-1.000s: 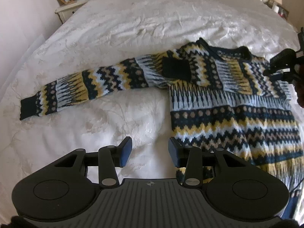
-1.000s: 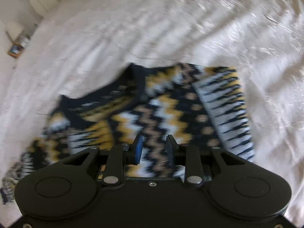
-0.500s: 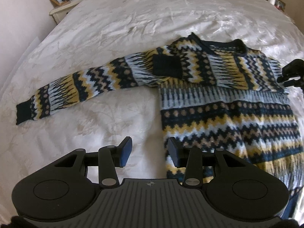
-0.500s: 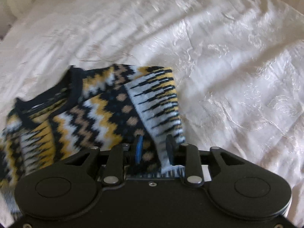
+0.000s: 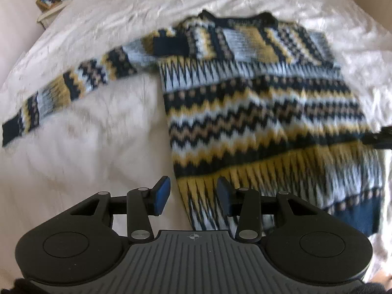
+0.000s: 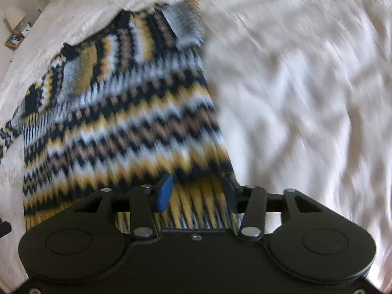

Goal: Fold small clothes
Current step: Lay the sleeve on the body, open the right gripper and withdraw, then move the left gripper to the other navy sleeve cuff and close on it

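Observation:
A knitted sweater [image 5: 257,103] in navy, yellow, pale blue and tan zigzags lies flat on the white bed. One sleeve [image 5: 73,83] stretches out to the left; the other sleeve [image 5: 245,41] is folded across the chest. My left gripper [image 5: 193,196] is open and empty over the sweater's lower left corner. My right gripper [image 6: 198,192] is open and empty over the sweater [image 6: 117,112] near its lower right edge. The tip of the right gripper [image 5: 382,137] shows at the left wrist view's right edge.
The white bedspread [image 5: 85,159] [image 6: 306,85] runs all around the sweater. A nightstand [image 5: 52,2] with a lamp, clock and picture frame stands at the far left of the bed, and it also shows in the right wrist view [image 6: 17,34].
The right gripper has opened, let go of the folded sleeve at the shoulder, and pulled back to the sweater's lower right edge. The left gripper has shifted right, towards the hem.

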Demonstrator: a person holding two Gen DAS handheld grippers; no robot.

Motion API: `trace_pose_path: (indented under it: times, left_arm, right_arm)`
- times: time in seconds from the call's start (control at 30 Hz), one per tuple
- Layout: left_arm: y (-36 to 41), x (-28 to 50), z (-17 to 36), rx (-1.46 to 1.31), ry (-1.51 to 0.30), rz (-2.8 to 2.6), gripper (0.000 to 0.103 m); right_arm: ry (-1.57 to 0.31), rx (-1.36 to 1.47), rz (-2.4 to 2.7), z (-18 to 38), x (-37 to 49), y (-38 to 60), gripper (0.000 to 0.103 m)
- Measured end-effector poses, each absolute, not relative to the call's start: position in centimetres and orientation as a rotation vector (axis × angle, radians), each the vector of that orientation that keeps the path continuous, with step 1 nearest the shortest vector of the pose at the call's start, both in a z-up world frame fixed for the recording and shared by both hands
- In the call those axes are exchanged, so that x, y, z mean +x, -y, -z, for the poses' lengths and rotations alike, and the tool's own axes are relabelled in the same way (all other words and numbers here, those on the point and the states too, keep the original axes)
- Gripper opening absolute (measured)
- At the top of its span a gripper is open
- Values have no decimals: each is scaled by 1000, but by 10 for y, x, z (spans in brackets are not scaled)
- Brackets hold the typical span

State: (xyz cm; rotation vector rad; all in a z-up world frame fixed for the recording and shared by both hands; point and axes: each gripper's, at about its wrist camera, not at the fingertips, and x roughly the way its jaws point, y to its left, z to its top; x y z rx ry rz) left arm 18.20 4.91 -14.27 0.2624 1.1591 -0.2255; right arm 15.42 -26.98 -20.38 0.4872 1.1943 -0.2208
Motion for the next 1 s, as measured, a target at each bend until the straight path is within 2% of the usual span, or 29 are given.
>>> trace_pose_path:
  times: [0.37,0.6,0.63,0.7,0.73,0.87,1.0]
  left_arm:
    - [-45,147,189,219,-1288,111,41]
    - [-42,132,183,169,-1235,40,41]
    - [-40,130,182,166,-1223,34,41]
    - [-37,123,180,164,-1203,15,41]
    - [-36,121,179,161,-1196,7,41]
    - [-34,110,173,130,-1177,-39,41]
    - [-35,101,167,97,-1146,-98,41]
  right_arm:
    - [-1194,515,137,226,124,274,60]
    - [-1189,515,113,227,124,282,60]
    - [-1202,514,87,227,125,282,57]
    - [-1225,488,38,225,127,279,31]
    - [-1228,466,26,223,127,277,21]
    - [-1211,321,5,206,122,272,16]
    - [-1268,316,68,220,119,288,11]
